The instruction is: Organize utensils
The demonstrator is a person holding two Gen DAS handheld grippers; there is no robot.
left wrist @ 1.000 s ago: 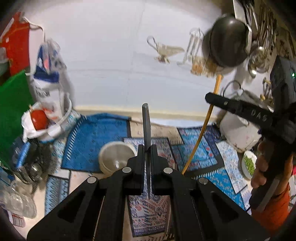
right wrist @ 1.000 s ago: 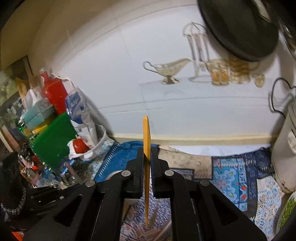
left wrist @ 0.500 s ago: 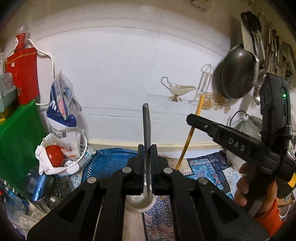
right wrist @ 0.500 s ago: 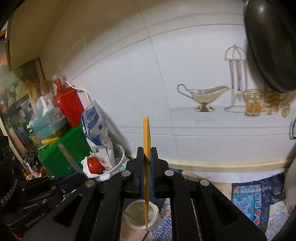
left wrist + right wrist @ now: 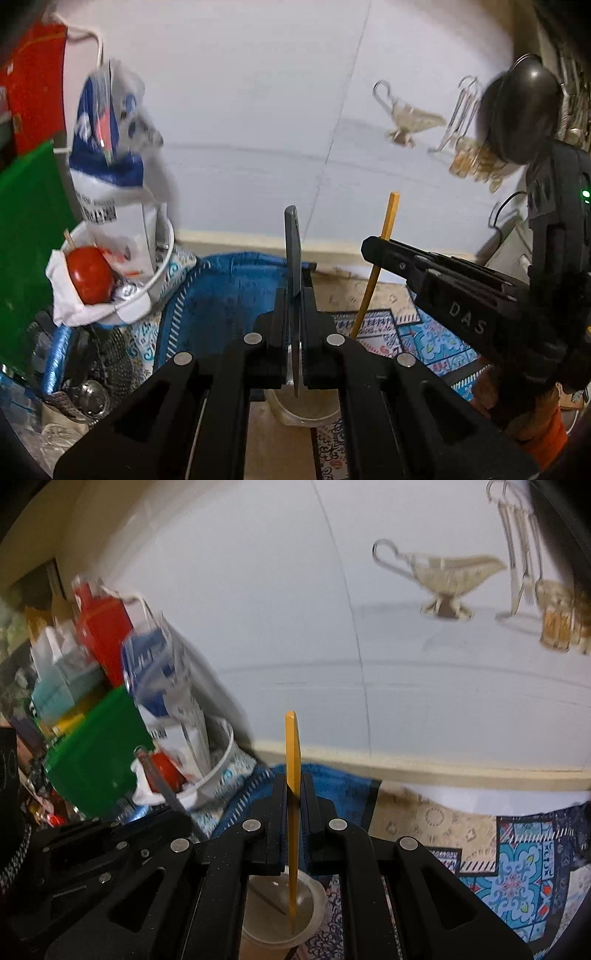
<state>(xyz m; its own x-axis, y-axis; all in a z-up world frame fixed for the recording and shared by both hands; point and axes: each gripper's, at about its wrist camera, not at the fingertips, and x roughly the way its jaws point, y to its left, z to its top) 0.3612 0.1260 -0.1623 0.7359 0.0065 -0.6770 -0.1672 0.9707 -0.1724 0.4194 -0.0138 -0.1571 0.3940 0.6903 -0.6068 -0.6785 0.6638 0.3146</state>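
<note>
Left gripper [image 5: 294, 363]: jaws closed tight on a grey flat utensil [image 5: 293, 236], gripped low on its shaft so the long end stands up above the fingers and the short end pokes out below.
Right gripper [image 5: 294, 843]: jaws likewise clamped on a yellow stick-like utensil [image 5: 292, 753], held upright, its lower tip hanging inside the mouth of the cup.
Cup [image 5: 280, 919]: a pale, translucent round container on the patterned mat [image 5: 517, 853], directly under both grippers; in the left wrist view only part of its rim [image 5: 306, 413] shows beneath the fingers.
Position of grey utensil: its lower end sits just above the cup's opening; whether it has entered the cup I cannot tell.
Position of yellow utensil: from the left wrist view it leans slightly, its top end [image 5: 393, 197] rising past the right gripper's finger.
Cup contents: a thin dark line lies across the inside, possibly a shadow or reflection; too faint to name.
Done: both utensils are picked up and brought over the cup.
Left: lower each one in and let go, one at a time, I judge, so they do not clash in the narrow mouth.
Surroundings: a white bowl [image 5: 159, 266] with a red tomato [image 5: 88, 273] stands well to the left.
</note>
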